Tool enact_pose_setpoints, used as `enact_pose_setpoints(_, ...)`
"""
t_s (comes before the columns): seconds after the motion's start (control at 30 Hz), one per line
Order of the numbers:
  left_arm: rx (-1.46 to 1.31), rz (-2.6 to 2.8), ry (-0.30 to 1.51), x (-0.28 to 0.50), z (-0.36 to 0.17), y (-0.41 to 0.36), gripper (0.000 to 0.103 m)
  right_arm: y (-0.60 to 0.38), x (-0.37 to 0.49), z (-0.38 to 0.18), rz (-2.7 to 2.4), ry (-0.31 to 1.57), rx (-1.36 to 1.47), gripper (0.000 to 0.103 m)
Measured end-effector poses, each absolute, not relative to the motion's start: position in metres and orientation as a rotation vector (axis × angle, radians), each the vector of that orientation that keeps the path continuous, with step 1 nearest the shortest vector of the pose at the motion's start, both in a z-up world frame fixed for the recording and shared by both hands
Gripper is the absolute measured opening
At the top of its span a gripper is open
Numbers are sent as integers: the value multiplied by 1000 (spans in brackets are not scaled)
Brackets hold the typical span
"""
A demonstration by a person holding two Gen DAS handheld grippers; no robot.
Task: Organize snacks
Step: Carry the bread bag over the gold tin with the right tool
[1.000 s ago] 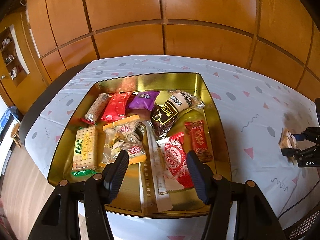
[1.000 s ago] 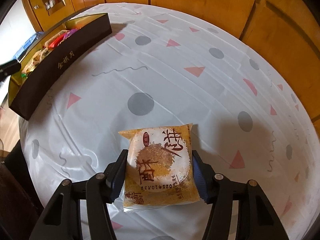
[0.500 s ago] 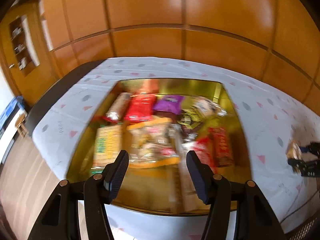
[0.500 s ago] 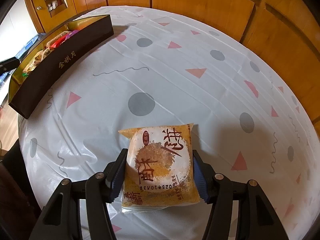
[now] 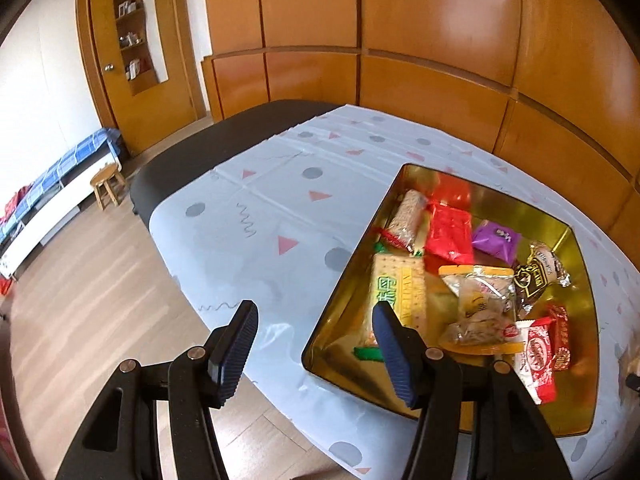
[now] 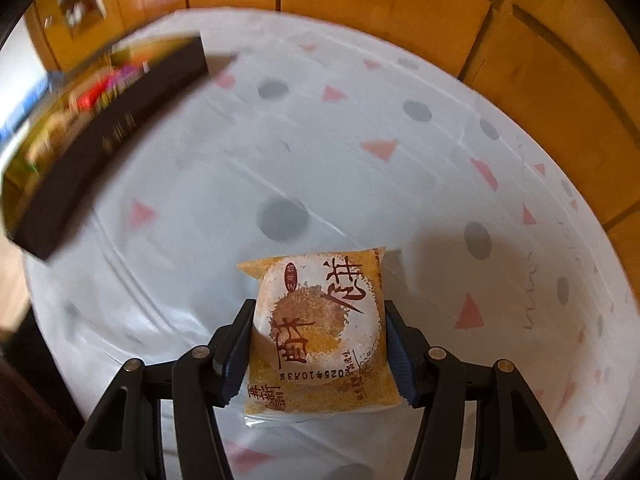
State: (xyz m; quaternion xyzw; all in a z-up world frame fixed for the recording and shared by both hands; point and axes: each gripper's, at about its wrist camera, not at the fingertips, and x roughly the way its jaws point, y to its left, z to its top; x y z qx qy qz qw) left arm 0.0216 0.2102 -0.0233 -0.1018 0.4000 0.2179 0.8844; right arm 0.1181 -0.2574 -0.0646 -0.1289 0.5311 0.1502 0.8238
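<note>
Left wrist view has swung sideways: a second ago the gold tray (image 5: pixel 576 240) sat centred between the left tongs (image 5: pixel 314 344); it now lies off to the right, with bare patterned cloth of the counter (image 5: pixel 256 216) and wood floor under them. Left tongs gape wide, nothing between the ribbed blue pads. Right view is little changed. Right tongs (image 6: pixel 318 352) are clamped on the pastry packet (image 6: pixel 320 332), pads pressing both side edges. The packet is held just above the counter, well apart from the tray; long axis runs along the fingers, printed face up, text upside-down to the camera. Wrapper is glossy crinkled film, orange-speckled, and the pastry inside is round.
</note>
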Motion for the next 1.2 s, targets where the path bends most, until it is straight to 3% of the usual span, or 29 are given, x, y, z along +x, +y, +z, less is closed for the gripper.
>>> enact_pose_setpoints(0.57, -261, 431, 810, 18, -26, 214, 60, -65, 86, 30, 844, 925, -178, 60)
enact_pose_setpoints(0.73, -272, 428, 827, 14, -32, 217, 60, 14, 100, 12, 997, 994, -136, 60)
enact_pose_setpoints(0.97, -274, 413, 842, 13, -40, 217, 60, 74, 124, -63, 837, 1067, -395, 60)
enact_pose_setpoints(1.2, -275, 397, 847, 14, -43, 214, 60, 68, 124, -58, 817, 1077, -377, 62)
